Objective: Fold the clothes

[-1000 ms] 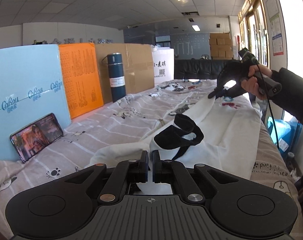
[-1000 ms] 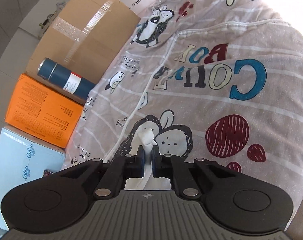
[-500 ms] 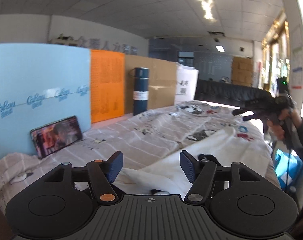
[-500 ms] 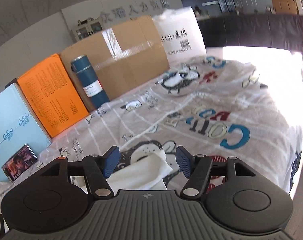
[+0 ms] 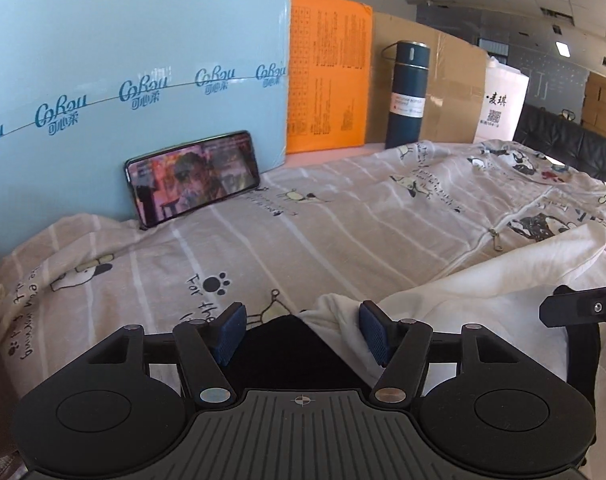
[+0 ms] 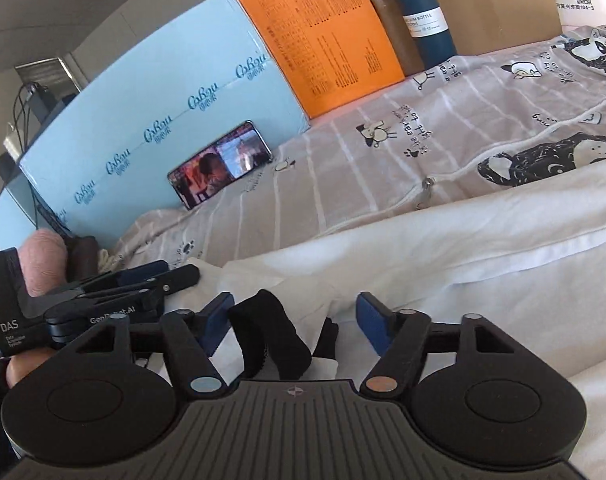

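Note:
A white garment (image 5: 483, 300) with a black collar trim (image 5: 291, 340) lies on the printed bedsheet (image 5: 303, 232). My left gripper (image 5: 303, 334) is open, its jaws on either side of the black trim and white edge, holding nothing. My right gripper (image 6: 293, 322) is open above the same garment (image 6: 463, 264), with the black trim (image 6: 271, 332) between its fingers. In the right wrist view the left gripper (image 6: 103, 300) sits just to the left. In the left wrist view part of the right gripper (image 5: 583, 308) shows at the right edge.
A phone (image 5: 193, 176) with a lit screen leans on a light blue box (image 5: 123, 80). An orange box (image 5: 327, 72), a dark blue bottle (image 5: 407, 96), a cardboard box (image 5: 451, 88) and a white bag (image 5: 501, 104) line the far edge.
Both grippers were shut on the garment a second ago, then opened and let it go. Both have come down and together at the collar end.

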`<state>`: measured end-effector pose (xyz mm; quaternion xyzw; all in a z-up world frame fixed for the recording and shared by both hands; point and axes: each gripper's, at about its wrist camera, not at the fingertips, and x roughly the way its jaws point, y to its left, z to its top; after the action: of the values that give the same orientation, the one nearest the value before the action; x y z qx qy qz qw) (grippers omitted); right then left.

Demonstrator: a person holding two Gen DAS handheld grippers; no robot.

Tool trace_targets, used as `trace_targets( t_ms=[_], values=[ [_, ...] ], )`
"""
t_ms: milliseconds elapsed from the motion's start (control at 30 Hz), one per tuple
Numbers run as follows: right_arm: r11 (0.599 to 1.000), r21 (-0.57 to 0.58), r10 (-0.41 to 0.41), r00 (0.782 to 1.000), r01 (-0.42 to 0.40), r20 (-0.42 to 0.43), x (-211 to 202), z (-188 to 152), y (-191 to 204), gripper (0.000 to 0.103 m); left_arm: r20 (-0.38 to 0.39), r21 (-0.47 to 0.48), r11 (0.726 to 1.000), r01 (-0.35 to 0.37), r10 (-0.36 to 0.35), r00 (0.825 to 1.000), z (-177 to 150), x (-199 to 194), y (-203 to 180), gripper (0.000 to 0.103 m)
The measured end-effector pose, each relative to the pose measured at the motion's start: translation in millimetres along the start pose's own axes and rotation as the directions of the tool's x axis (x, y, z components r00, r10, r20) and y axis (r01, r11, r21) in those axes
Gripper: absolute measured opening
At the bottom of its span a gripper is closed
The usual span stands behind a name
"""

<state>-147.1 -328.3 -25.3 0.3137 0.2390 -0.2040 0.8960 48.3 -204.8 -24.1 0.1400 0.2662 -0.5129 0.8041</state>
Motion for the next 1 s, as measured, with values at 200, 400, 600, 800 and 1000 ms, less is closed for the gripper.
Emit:
trace_targets(
  t_ms=[200, 400, 600, 800, 1000],
  values=[
    [0.986, 0.156, 0.047, 0.999, -0.051, 0.025, -20.5, -17.7, -36.1, 0.012, -0.004, 0.008, 1.0, -0.022, 0.022, 1.0, -3.7, 0.7, 4.2, 0.069],
    [0.966, 0.232, 0.118, 0.993, -0.117, 0.012, -29.1, -24.7, -39.2, 0.014, 0.106, 0.069, 0.997, -0.03, 0.023, 0.994, 0.5, -24.4, -13.4, 0.069],
    [0.973, 0.214, 0.078, 0.997, -0.081, 0.019, -24.4, -30.0, -38.3, 0.03, 0.187, 0.263, 0.96, 0.096, -0.149, 0.971, -6.5, -62.5, -70.6, 0.088],
    [0.996, 0.034, -0.092, 0.988, 0.088, 0.122, -33.2, -31.9, -21.0, 0.062, 0.092, 0.538, 0.84, 0.072, -0.143, 0.985, -36.9, -55.9, -124.1, 0.09],
    [0.984, -0.089, -0.142, 0.981, 0.154, 0.13, -32.6, -38.1, -20.0, 0.063, 0.091, 0.561, 0.828, 0.007, -0.07, 0.993, -47.1, -50.3, -129.1, 0.093]
  ],
)
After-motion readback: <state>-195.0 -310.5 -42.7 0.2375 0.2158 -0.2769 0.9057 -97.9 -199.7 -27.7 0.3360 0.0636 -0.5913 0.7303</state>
